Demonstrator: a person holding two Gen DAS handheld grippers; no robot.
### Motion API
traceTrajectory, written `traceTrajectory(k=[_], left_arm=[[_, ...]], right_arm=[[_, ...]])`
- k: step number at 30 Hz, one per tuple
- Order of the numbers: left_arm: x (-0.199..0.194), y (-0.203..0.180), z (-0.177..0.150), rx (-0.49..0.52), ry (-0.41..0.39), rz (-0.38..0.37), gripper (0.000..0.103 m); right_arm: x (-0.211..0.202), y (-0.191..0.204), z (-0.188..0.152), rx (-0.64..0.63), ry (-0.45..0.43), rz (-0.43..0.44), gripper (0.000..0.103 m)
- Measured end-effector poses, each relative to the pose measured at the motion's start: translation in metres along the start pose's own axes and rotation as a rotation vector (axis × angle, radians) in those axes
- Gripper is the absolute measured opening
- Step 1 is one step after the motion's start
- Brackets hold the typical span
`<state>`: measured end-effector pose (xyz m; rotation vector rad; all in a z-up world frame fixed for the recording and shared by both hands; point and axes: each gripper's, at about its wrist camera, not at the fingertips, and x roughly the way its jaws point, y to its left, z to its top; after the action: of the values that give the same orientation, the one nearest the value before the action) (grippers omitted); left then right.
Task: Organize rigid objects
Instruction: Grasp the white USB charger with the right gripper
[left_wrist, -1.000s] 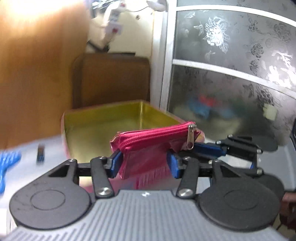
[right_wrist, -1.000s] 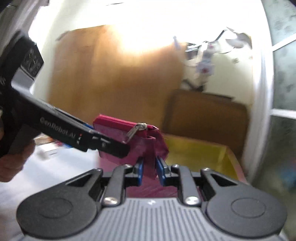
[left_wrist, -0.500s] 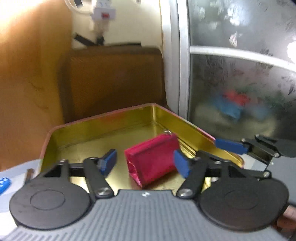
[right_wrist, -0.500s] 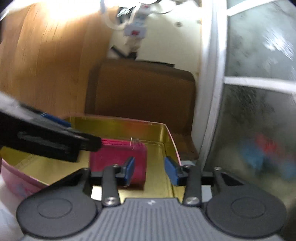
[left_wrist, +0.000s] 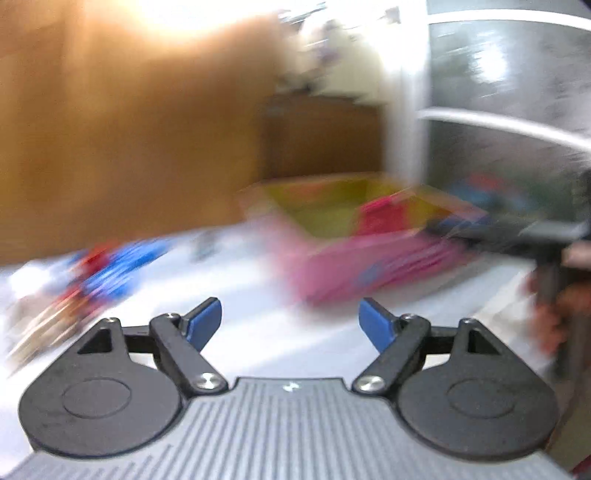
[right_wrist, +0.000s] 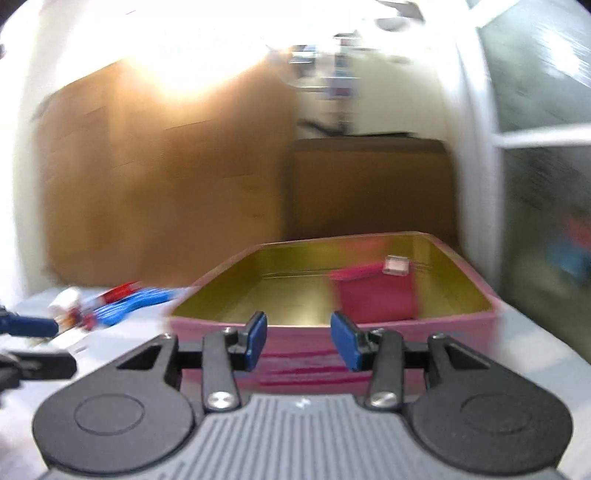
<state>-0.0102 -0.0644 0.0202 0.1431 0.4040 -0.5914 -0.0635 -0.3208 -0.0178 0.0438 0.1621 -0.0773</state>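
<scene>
Inside pink tin (right_wrist: 476, 317) — red pouch (right_wrist: 375, 299)

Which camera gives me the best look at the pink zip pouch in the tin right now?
The right wrist view: the pink pouch lies inside the tin, toward its right wall, only mildly blurred. In the left wrist view heavy motion blur reduces it to a red smear in the tin.

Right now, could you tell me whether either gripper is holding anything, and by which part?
Nothing is held: left gripper and right gripper are open; the pouch lies in the tin.
</scene>
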Motion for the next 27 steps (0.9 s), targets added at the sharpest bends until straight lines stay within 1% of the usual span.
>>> traceTrajectory(k=[2, 4, 6, 7, 8, 9, 10, 11, 13, 14, 15, 16, 17, 18, 19, 20, 21, 22, 24, 27], left_arm=[[-0.008, 0.037, -0.019, -0.078, 0.049, 0.131, 0.083], [-0.013, 0.074, -0.034, -0.168, 0.094, 0.261, 0.082], [-0.019, 0.098, -0.043, -0.224, 0.090, 0.344, 0.082], [-0.021, 0.107, -0.046, -0.257, 0.083, 0.368, 0.082], [-0.024, 0.115, -0.048, -0.308, 0.076, 0.373, 0.082], [-0.026, 0.121, -0.049, -0.350, 0.064, 0.361, 0.082], [-0.028, 0.124, -0.050, -0.369, 0.054, 0.360, 0.082], [-0.028, 0.125, -0.050, -0.373, 0.052, 0.365, 0.082], [-0.027, 0.124, -0.051, -0.375, 0.057, 0.367, 0.083], [-0.028, 0.124, -0.051, -0.376, 0.063, 0.365, 0.083], [-0.026, 0.125, -0.051, -0.381, 0.071, 0.363, 0.083], [-0.025, 0.126, -0.052, -0.389, 0.078, 0.361, 0.083], [-0.026, 0.127, -0.054, -0.399, 0.085, 0.360, 0.083], [-0.026, 0.129, -0.054, -0.410, 0.090, 0.359, 0.083], [-0.023, 0.129, -0.055, -0.420, 0.094, 0.357, 0.083], [-0.023, 0.130, -0.055, -0.426, 0.094, 0.357, 0.083], [-0.023, 0.130, -0.056, -0.428, 0.092, 0.357, 0.083], [-0.023, 0.129, -0.056, -0.426, 0.092, 0.357, 0.083], [-0.022, 0.128, -0.055, -0.421, 0.097, 0.361, 0.083], [-0.018, 0.127, -0.055, -0.407, 0.107, 0.370, 0.083]], right_arm=[[0.006, 0.027, 0.002, -0.055, 0.032, 0.116, 0.047], [0.019, 0.063, 0.001, -0.125, 0.094, 0.254, 0.049], [0.035, 0.097, -0.002, -0.198, 0.140, 0.347, 0.049], [0.043, 0.115, -0.004, -0.236, 0.156, 0.380, 0.051], [0.054, 0.135, -0.005, -0.278, 0.175, 0.409, 0.052], [0.063, 0.150, -0.006, -0.308, 0.190, 0.428, 0.055], [0.073, 0.165, -0.006, -0.335, 0.201, 0.445, 0.058], [0.084, 0.182, -0.006, -0.369, 0.207, 0.456, 0.060], [0.104, 0.205, -0.006, -0.419, 0.221, 0.450, 0.070], [0.115, 0.214, -0.006, -0.438, 0.232, 0.447, 0.073], [0.127, 0.221, -0.005, -0.455, 0.247, 0.452, 0.078], [0.139, 0.228, -0.006, -0.469, 0.265, 0.462, 0.081], [0.151, 0.237, -0.009, -0.482, 0.287, 0.475, 0.082], [0.158, 0.243, -0.013, -0.497, 0.310, 0.485, 0.081], [0.164, 0.244, -0.014, -0.502, 0.330, 0.492, 0.070], [0.169, 0.246, -0.016, -0.495, 0.343, 0.508, 0.062], [0.168, 0.248, -0.016, -0.472, 0.345, 0.526, 0.056], [0.168, 0.248, -0.016, -0.466, 0.347, 0.520, 0.053], [0.159, 0.246, -0.018, -0.467, 0.339, 0.501, 0.049], [0.141, 0.229, -0.022, -0.439, 0.350, 0.492, 0.049]])
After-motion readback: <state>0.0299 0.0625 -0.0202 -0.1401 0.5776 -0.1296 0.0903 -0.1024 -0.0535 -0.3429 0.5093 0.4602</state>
